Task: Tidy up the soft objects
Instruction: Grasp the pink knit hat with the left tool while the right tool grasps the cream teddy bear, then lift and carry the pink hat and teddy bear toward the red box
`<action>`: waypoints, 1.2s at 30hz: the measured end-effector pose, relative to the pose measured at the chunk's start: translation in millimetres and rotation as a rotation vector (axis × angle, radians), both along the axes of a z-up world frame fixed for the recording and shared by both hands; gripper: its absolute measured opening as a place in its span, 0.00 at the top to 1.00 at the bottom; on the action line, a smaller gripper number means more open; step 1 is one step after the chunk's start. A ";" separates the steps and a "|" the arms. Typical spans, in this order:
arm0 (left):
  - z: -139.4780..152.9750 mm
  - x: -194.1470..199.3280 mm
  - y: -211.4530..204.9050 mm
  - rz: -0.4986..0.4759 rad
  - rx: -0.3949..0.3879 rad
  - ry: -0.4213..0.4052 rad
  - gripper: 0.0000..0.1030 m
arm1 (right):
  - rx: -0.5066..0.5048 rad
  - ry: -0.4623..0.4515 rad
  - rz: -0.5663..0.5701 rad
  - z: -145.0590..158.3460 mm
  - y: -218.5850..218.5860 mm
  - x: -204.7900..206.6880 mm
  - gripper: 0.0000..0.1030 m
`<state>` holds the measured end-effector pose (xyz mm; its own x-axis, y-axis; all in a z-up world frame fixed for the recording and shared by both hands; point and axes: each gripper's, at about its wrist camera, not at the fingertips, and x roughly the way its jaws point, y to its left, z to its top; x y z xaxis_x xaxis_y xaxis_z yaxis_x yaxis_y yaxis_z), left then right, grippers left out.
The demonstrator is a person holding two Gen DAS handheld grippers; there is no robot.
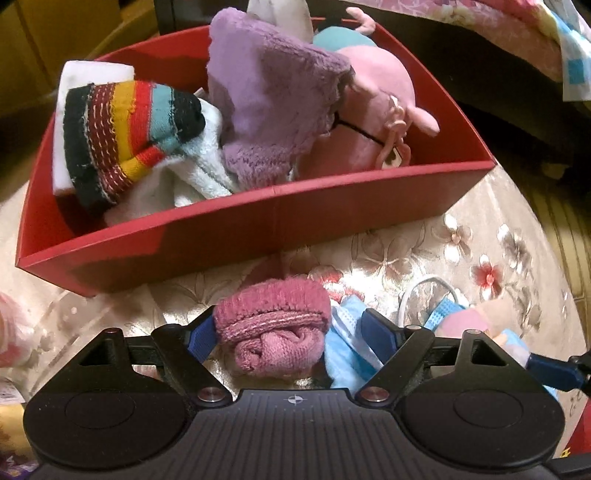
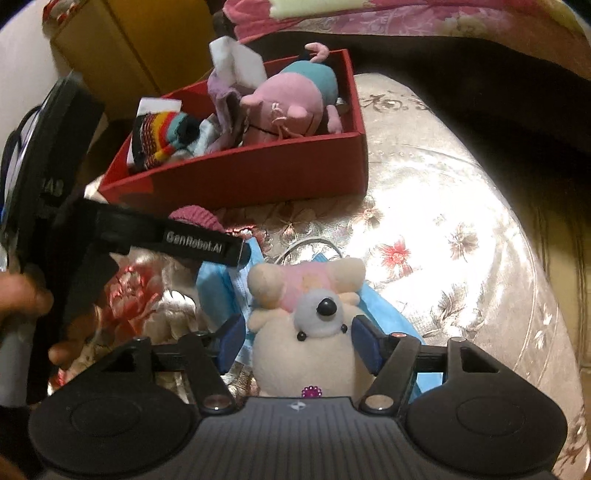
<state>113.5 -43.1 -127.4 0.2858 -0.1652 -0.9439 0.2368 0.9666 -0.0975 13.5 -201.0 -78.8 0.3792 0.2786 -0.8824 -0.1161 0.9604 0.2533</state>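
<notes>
A rolled pink sock [image 1: 273, 332] lies on the floral cloth between the jaws of my left gripper [image 1: 291, 336]. The left pad is at the sock's side and the right pad stands apart, so the gripper is open. A cream plush animal [image 2: 306, 354] with a black nose lies on blue face masks [image 2: 221, 280]. My right gripper [image 2: 299, 345] is open around it, with a gap at the left pad. Behind stands a red box [image 1: 258, 225] holding a striped sock [image 1: 129, 136], a purple cloth [image 1: 269, 103] and a pink pig plush [image 1: 373, 122].
The round table carries a shiny floral cloth [image 2: 443, 221] that drops off at the right. The other gripper's black finger [image 2: 199, 245] reaches in from the left above the masks, with a person's hand [image 2: 22, 295] behind it. A yellow carton [image 2: 147, 40] and floral bedding [image 2: 369, 18] lie beyond.
</notes>
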 end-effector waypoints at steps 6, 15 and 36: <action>7.3 1.7 6.4 0.022 -0.050 -0.006 0.53 | -0.005 0.037 -0.010 -1.1 -9.8 4.5 0.61; 32.2 -7.1 18.2 0.033 -0.068 -0.036 0.56 | 0.016 0.037 -0.031 4.8 -18.7 5.8 0.61; 72.9 -16.6 52.6 0.106 -0.161 -0.104 0.55 | 0.033 0.030 0.034 -0.7 -1.6 3.0 0.65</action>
